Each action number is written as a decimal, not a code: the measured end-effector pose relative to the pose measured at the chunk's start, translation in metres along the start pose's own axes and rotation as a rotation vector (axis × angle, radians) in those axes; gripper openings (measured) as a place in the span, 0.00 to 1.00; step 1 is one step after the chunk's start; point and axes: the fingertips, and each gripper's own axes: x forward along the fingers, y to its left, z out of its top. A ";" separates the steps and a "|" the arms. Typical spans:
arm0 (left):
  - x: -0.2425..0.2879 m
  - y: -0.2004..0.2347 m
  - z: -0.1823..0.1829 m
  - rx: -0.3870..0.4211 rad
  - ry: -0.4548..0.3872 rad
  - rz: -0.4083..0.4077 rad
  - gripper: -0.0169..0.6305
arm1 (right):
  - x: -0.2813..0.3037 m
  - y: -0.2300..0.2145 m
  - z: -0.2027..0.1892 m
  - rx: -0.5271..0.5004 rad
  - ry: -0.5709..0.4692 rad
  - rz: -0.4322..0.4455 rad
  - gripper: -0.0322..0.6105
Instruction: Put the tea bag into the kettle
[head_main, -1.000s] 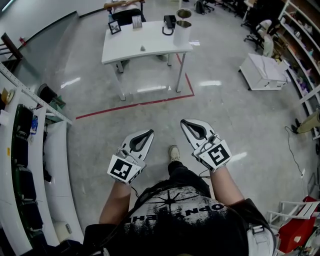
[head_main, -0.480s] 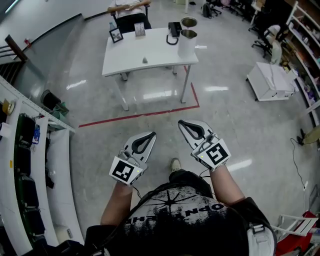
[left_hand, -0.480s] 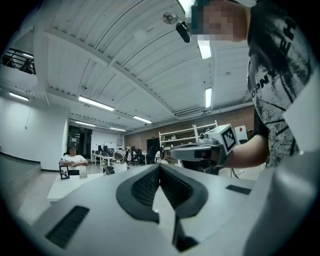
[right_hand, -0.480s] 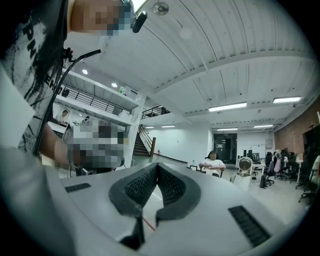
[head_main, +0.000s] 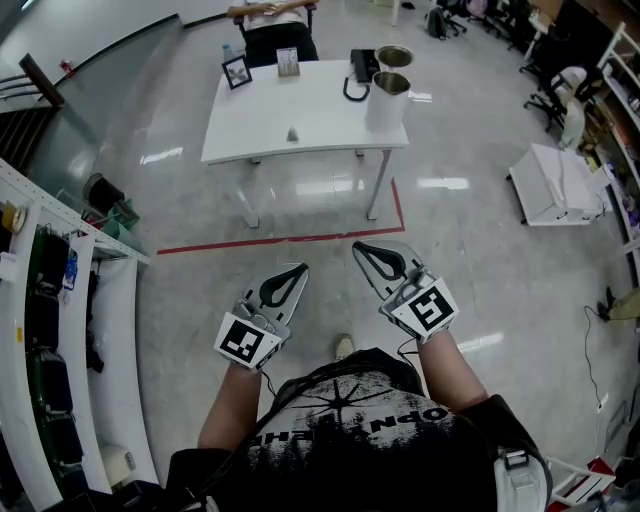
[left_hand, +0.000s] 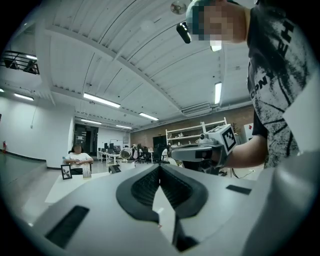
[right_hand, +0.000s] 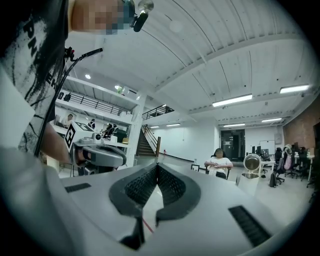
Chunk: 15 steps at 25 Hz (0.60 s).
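On the white table (head_main: 255, 115), a small grey tea bag (head_main: 293, 133) lies left of the kettle (head_main: 387, 98), well apart from the left gripper (head_main: 299, 269) and right gripper (head_main: 359, 248), whose jaws are closed and empty.

The left gripper (head_main: 298, 268) and right gripper (head_main: 358, 246) are finished in white, with black pads (head_main: 270, 296) and black-and-white square markers (head_main: 245, 342). Ahead of them a red line (head_main: 260, 241) is seen on grey floor (head_main: 480, 260), then a white table (head_main: 300, 105).

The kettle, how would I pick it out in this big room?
Find the white table beyond the red floor line. The kettle stands at its near right corner: a tall pale cylinder with an open, shiny top, far taller than the small picture frame at the far left corner.
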 end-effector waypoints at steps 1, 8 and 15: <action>0.008 0.005 0.000 0.000 0.000 0.004 0.05 | 0.002 -0.008 -0.003 0.002 0.003 0.006 0.06; 0.063 0.023 0.001 0.017 0.002 0.018 0.05 | 0.007 -0.057 -0.019 0.034 -0.003 0.031 0.06; 0.093 0.032 0.001 0.012 0.006 0.030 0.05 | 0.012 -0.084 -0.038 0.058 0.015 0.046 0.06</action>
